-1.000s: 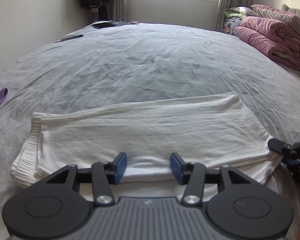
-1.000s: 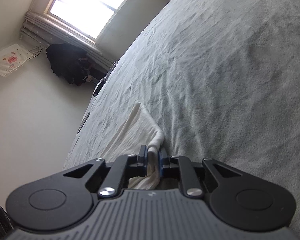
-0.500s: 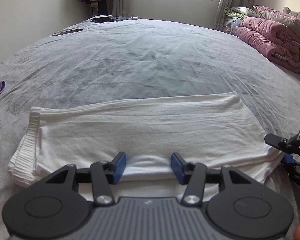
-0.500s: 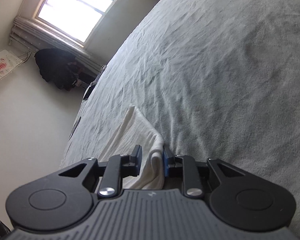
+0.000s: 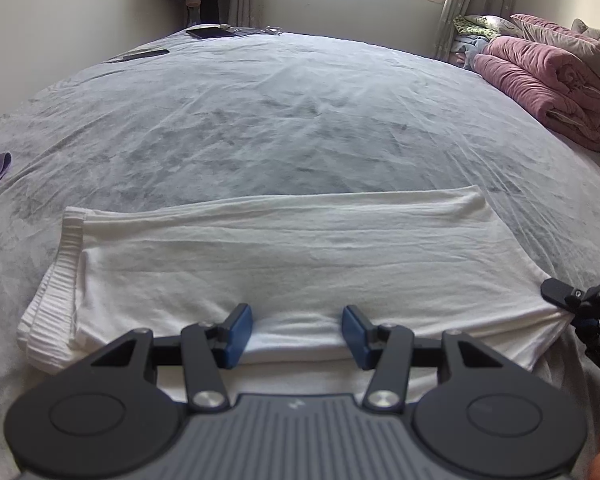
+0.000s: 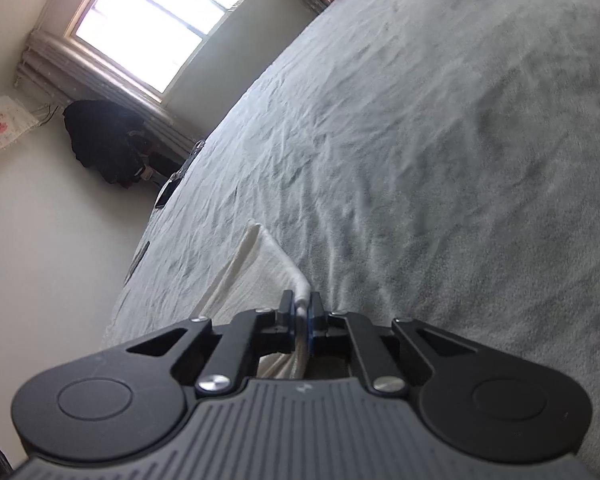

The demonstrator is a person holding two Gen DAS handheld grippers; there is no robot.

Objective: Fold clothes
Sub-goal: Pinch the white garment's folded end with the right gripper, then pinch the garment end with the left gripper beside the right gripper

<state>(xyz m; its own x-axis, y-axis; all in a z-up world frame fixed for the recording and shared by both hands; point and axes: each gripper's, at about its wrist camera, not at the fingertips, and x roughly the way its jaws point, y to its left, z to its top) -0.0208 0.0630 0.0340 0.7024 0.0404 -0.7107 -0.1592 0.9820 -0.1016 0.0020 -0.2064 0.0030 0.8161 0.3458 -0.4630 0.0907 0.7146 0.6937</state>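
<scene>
Right gripper (image 6: 300, 314) jaws clench the white garment's (image 5: 300, 256) corner on the bed (image 5: 300, 120); left gripper (image 5: 297, 334) jaws stand released astride the near edge (better grip first), then lift both evenly.

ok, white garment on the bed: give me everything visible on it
The white garment is soft knit-looking cloth, folded into a long flat band across the grey bedsheet, lightly creased. A ribbed hem shows stacked layers at its left end. The near edge is doubled. The right tongs are shut on its right corner, drawing it into a taut point. The left tongs stand open over the near edge, not pinching it.
</scene>
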